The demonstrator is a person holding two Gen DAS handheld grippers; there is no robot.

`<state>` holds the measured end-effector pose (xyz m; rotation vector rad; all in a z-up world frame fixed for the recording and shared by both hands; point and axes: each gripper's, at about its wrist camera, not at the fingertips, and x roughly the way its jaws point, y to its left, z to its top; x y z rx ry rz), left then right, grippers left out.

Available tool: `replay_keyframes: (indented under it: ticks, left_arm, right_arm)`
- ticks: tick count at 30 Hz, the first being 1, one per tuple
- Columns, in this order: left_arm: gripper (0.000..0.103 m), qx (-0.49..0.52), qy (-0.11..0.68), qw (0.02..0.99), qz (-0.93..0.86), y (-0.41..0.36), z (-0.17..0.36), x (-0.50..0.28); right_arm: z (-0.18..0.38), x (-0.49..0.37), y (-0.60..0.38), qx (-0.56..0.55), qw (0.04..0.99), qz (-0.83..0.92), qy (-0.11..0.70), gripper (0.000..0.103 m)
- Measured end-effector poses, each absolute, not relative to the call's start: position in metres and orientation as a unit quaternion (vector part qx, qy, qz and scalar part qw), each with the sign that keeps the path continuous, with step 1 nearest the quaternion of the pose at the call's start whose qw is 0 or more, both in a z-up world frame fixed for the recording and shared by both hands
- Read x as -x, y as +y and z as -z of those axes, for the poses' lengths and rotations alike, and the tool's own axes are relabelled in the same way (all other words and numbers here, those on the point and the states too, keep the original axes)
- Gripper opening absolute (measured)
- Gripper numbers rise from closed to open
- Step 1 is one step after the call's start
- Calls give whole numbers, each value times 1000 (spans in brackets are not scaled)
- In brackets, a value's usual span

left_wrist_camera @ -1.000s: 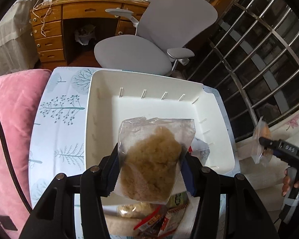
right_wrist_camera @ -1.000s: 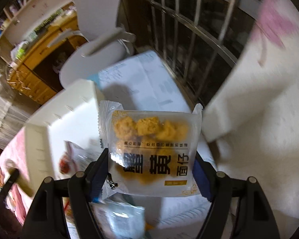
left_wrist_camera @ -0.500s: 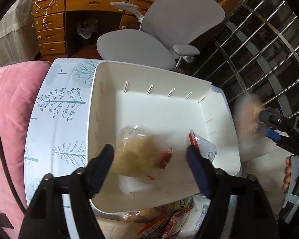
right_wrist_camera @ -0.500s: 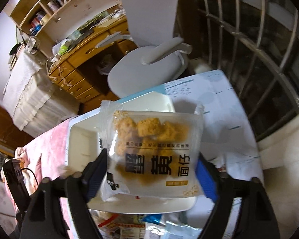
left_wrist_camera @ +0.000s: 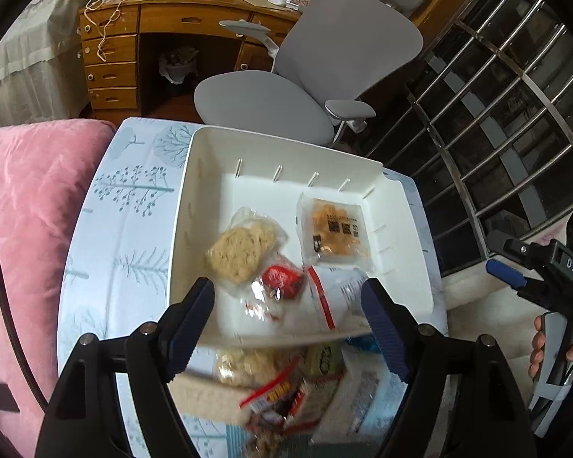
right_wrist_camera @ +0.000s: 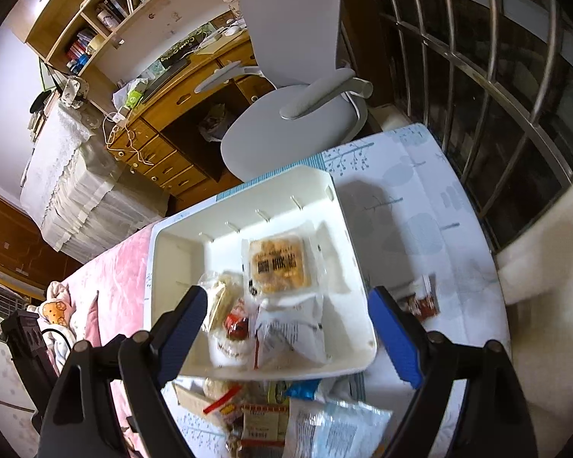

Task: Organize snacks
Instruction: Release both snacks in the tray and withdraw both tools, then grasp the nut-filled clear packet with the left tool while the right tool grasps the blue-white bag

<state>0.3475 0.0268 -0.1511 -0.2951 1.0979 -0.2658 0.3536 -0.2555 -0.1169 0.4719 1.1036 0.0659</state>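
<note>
A white bin [left_wrist_camera: 195, 191] [right_wrist_camera: 152, 267] sits on the tree-print cloth. Inside lie a clear bag of beige snack [left_wrist_camera: 244, 248] [right_wrist_camera: 219, 294], an orange snack pack [left_wrist_camera: 334, 231] [right_wrist_camera: 279, 263], a small red packet [left_wrist_camera: 280, 280] [right_wrist_camera: 237, 322] and a white packet with a red stripe [left_wrist_camera: 336, 294] [right_wrist_camera: 290, 328]. My left gripper [left_wrist_camera: 286, 294] hovers over the bin's near side, its jaws opening with nothing gripped. Above the bin, my right gripper [right_wrist_camera: 288, 297] is open and holds nothing. Loose snacks [left_wrist_camera: 282, 381] [right_wrist_camera: 286, 412] are piled in front of the bin.
A pink quilt [left_wrist_camera: 26, 210] borders the cloth on the left. Behind the table stand a grey office chair [left_wrist_camera: 286, 87] and a wooden desk [left_wrist_camera: 110, 49]. Metal window bars [left_wrist_camera: 496, 133] run along the right. One small packet [right_wrist_camera: 420, 297] lies on the cloth right of the bin.
The left gripper let go of the clear beige bag, which now lies in the bin. The right gripper swung over the bin and dropped the orange pack there. Both pulled back a little.
</note>
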Motion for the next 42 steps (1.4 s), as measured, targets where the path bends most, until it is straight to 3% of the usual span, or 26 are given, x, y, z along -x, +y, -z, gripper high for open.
replay_keyframes:
  ticks: [19,29,42]
  left_arm:
    - [78,113,517,846,65,15,136,-218]
    - [78,111,536,835,58,16,162,-171]
    - [78,91,597,794,66,1,216,-174]
  right_arm:
    - [133,-248,-264,-249,803,-59,538,86]
    - [164,-206,-250,-247,799,-59,545,86]
    - [202,-169,-216,-196,808,-57,553,86]
